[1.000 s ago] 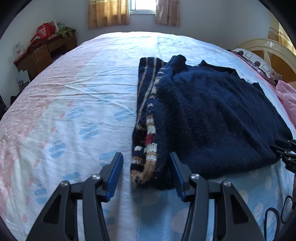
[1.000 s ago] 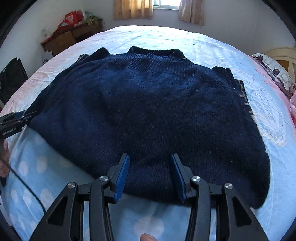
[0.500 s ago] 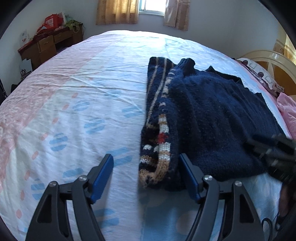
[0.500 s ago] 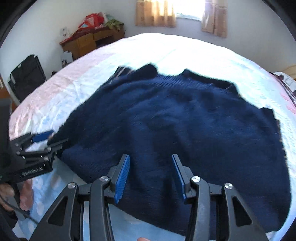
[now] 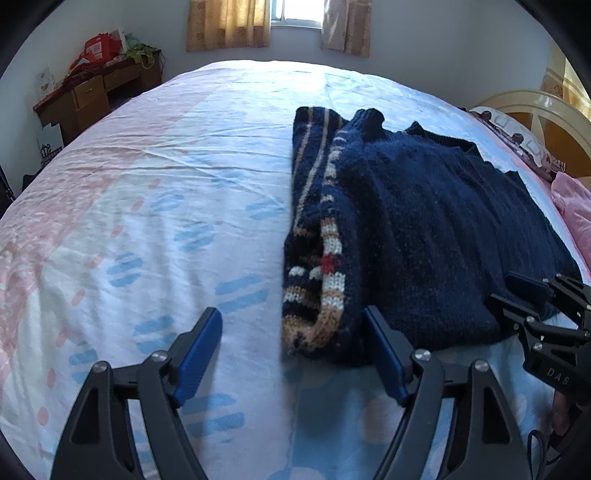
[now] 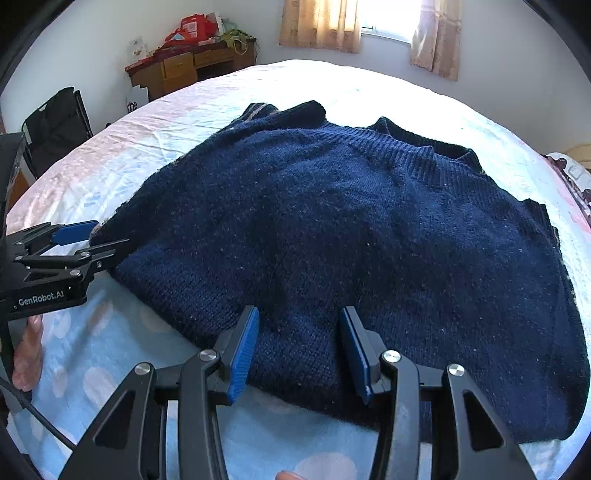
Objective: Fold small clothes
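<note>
Right wrist: navy sweater point(image 6: 369, 229) (flat)

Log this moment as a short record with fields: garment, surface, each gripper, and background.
garment: navy sweater, lying flat, striped patterned sleeve folded in along its left side
surface: bed sheet with pink and blue print
left gripper: open, at the sleeve's near end
right gripper: open, fingers over the near hem
background: wooden desk, curtained window
</note>
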Available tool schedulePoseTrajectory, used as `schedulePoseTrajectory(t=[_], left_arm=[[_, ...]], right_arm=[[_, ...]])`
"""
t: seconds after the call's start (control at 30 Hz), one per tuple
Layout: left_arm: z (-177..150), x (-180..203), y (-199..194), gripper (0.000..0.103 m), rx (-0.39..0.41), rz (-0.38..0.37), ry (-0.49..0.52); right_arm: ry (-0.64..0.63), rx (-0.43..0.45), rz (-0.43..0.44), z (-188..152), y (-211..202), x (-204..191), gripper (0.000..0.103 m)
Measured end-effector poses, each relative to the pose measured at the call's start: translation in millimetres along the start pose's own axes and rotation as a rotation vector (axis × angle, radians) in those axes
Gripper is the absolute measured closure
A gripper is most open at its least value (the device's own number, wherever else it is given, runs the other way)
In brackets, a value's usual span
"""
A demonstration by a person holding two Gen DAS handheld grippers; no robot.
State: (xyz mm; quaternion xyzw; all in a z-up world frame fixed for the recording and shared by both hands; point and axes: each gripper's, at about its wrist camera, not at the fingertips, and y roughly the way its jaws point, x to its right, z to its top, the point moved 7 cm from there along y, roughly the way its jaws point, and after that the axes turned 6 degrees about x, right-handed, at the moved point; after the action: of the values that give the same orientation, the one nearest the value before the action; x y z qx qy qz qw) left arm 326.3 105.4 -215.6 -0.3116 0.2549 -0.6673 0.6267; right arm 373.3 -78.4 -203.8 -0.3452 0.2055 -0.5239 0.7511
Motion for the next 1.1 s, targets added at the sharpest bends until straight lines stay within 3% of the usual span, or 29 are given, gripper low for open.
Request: schedulePoseTrajectory(t=[0.27,0.33,0.43,0.5,0.57,0.63,0.73,0.8,0.9,1.0,1.1], left_arm=[[-2.2,-6.6,-9.2,0.020,-0.001,-0.026,-0.036],[4.4,-6.8,-22.3,0.020,0.052,-0.057,-0.044],[13.3,-6.3,-34.9,0.018,0.122,-0.046,-0.016],[14.7,-5.5,-25.7,0.017,0.090,0.002,0.024],[11.7,-9.4,-9.8,0.017,0.019,0.040,0.022],[8.5,-14.4,-0.4,0.016,-0.038,0.019,-0.029],[6.3,-16.7,-0.9,0.015,-0.040,0.004,-0.030],[3.4,-15.6,-1.4,0.014,-0.041,0.010,-0.011],[1.2,-16.5,-3.6,0.013,-0.052,0.010,-0.001],[6.1,-20.3,-17.1,0.013,-0.042,-0.011,0.001],[24.4,-33.0,-29.7,0.012,0.005,-0.006,-0.002]], right_arm=[[-0.013,-0.018,0.009,-0.4,-5.3,-0.1,0.056],[0.052,-0.005,0.047,1.5,-16.0,10.8,0.056],[0.061,0.077,-0.053,3.5,-44.6,45.0,0.056],[0.071,0.105,-0.125,0.7,-61.2,73.9,0.056],[0.123,0.095,-0.207,-8.6,-73.9,113.6,0.056],[0.177,0.065,-0.282,-24.0,-82.9,153.1,0.056],[0.275,0.001,-0.350,-58.2,-87.7,198.9,0.056],[0.332,-0.053,-0.296,-80.8,-82.4,208.5,0.057],[0.268,-0.043,-0.291,-88.4,-86.4,199.5,0.057],[0.269,-0.061,-0.303,-76.8,-95.8,200.2,0.057],[0.226,0.041,-0.397,-45.7,-116.2,199.6,0.056]])
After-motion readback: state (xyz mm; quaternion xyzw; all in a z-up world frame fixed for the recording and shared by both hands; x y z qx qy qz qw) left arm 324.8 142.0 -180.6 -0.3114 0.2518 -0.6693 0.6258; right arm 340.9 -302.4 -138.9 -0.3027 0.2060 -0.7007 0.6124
